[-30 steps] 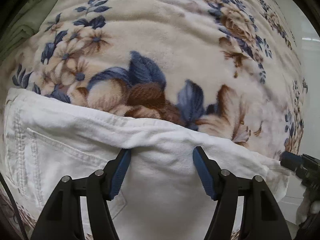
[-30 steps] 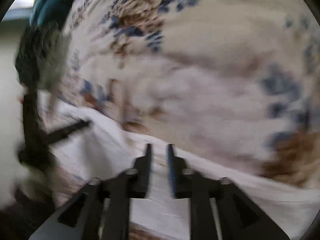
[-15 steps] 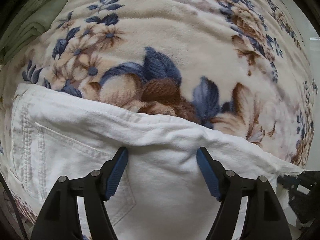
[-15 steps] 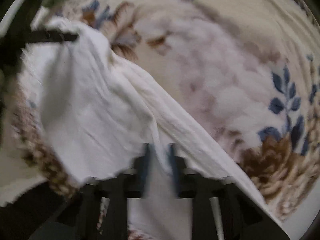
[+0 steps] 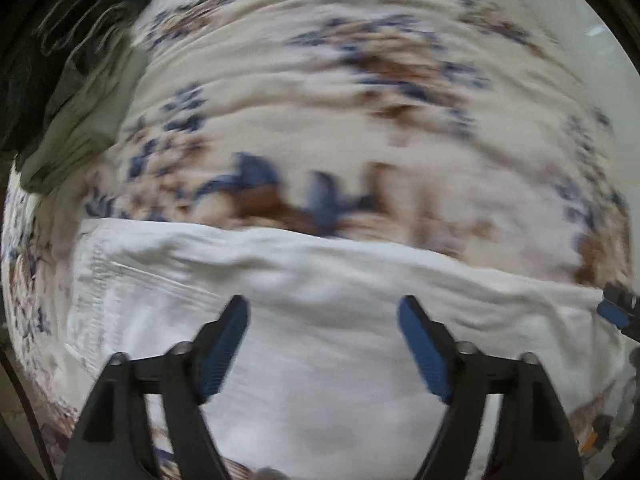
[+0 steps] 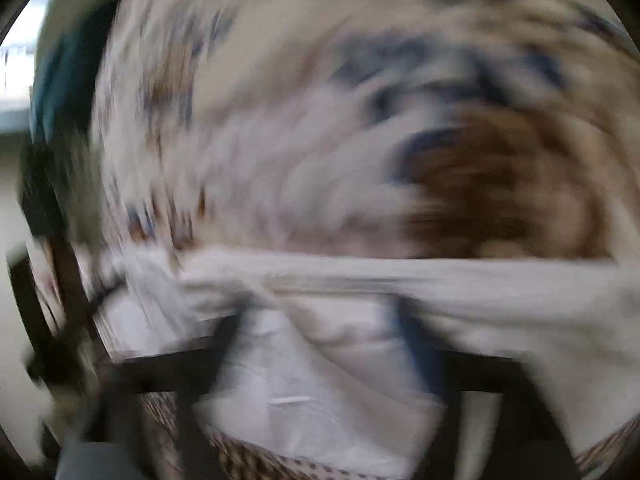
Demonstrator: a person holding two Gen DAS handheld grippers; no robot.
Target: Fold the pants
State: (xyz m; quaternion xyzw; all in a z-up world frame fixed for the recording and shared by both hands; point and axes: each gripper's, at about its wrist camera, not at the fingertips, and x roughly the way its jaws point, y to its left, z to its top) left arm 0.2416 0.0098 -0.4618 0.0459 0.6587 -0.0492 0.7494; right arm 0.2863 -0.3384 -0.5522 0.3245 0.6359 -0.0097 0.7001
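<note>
We found the left gripper point(image 5: 322, 312) pointing down over the white pants point(image 5: 320, 360), its blue-padded fingers point(image 5: 224, 344) spread wide apart with only flat cloth below them; nothing was clamped between them. Its jaws had just been opening further. The right gripper point(image 6: 320, 320) likewise stood wide apart, its jaws having just sprung open from a shut position; white cloth lay in the gap between its fingers, but the picture was too blurred for us to say whether the pads touched it. In the left wrist view we noted a tip of the right gripper at the right-hand edge of the pants.

We recorded the pants lying folded into a broad band across the lower part of the left wrist view, stitched seams visible toward the left end and a creased fold line running along the upper edge. In the right wrist view point(image 6: 304, 400) a ridge of bunched cloth crossed the frame just above the fingers.

The pants rested on a cream floral blanket point(image 5: 360, 120) patterned in blue and brown, which spread beyond them on all sides. At the upper left corner of the left wrist view we observed a pale green garment point(image 5: 84, 120) beside darker clothing point(image 5: 24, 80), well apart from the pants.
</note>
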